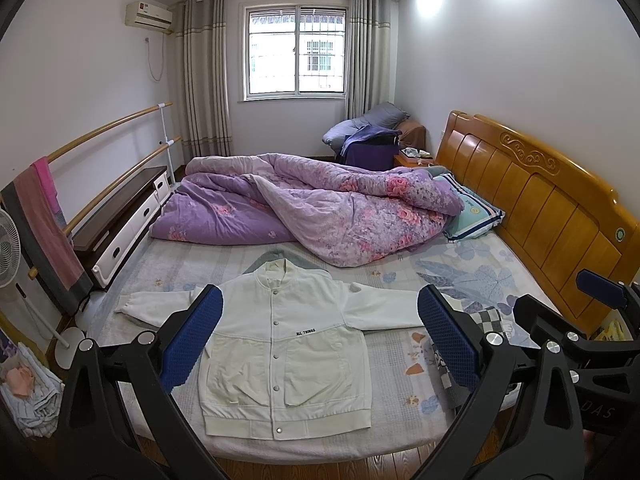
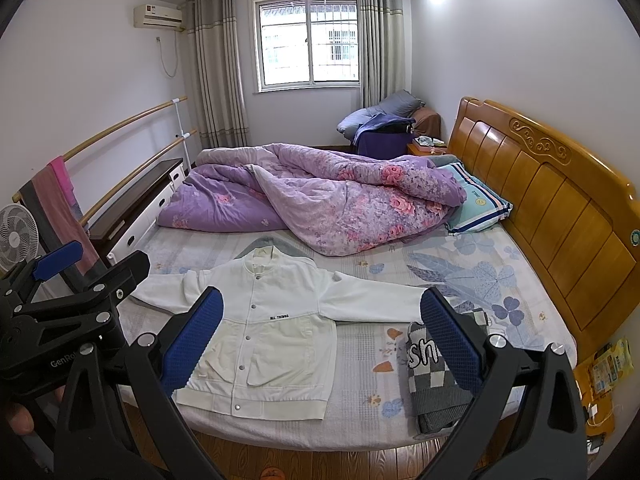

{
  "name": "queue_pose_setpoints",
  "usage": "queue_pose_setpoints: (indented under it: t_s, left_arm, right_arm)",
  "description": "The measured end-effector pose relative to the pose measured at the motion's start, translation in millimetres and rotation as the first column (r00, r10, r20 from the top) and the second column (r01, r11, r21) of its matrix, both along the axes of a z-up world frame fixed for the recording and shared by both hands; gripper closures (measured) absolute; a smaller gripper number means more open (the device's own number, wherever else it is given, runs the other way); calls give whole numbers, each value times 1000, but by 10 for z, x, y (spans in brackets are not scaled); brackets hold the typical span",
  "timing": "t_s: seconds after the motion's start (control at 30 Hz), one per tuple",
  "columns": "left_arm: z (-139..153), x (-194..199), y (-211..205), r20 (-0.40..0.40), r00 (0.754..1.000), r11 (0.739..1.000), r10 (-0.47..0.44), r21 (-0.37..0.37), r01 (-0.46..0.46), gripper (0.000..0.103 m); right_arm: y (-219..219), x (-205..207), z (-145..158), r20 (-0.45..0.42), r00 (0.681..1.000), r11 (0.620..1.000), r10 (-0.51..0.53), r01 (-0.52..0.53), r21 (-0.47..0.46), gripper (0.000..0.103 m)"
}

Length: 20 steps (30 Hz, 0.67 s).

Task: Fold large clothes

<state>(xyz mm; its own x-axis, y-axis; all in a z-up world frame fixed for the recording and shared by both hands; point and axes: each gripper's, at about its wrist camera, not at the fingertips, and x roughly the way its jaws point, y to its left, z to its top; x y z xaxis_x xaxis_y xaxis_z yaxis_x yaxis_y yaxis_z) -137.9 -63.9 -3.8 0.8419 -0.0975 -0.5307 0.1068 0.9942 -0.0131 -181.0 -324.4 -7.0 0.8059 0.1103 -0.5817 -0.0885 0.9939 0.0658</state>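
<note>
A white snap-button jacket (image 1: 280,344) lies flat, front up, on the bed with both sleeves spread out; it also shows in the right wrist view (image 2: 276,336). A grey garment (image 1: 276,258) peeks out behind its collar. A folded grey checkered sweater (image 2: 436,384) lies to the jacket's right near the bed's front edge. My left gripper (image 1: 320,344) is open and empty, held above the bed's front edge over the jacket. My right gripper (image 2: 320,340) is open and empty, held over the jacket's right side and the sweater.
A rumpled purple floral quilt (image 1: 304,208) covers the far half of the bed, with a striped pillow (image 1: 472,212) by the wooden headboard (image 1: 552,208). A dresser (image 1: 120,220), rails with towels and a fan (image 1: 8,248) stand left. Wooden floor lies below the bed edge.
</note>
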Motion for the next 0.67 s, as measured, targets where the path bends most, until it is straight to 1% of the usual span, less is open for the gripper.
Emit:
queue_pose_setpoints:
  t_s: [0.43,0.67]
  left_arm:
    - [-35,11,36,-6,1000,1000,-4,1,4,5]
    - [-111,119,142,-15,1000,1000,-12,4,12,5]
  right_arm:
    - [-32,-3,-2,-6,1000,1000,-3,3,1,8]
    - [-50,-19,-24,-14,1000,1000,-1,1,2,8]
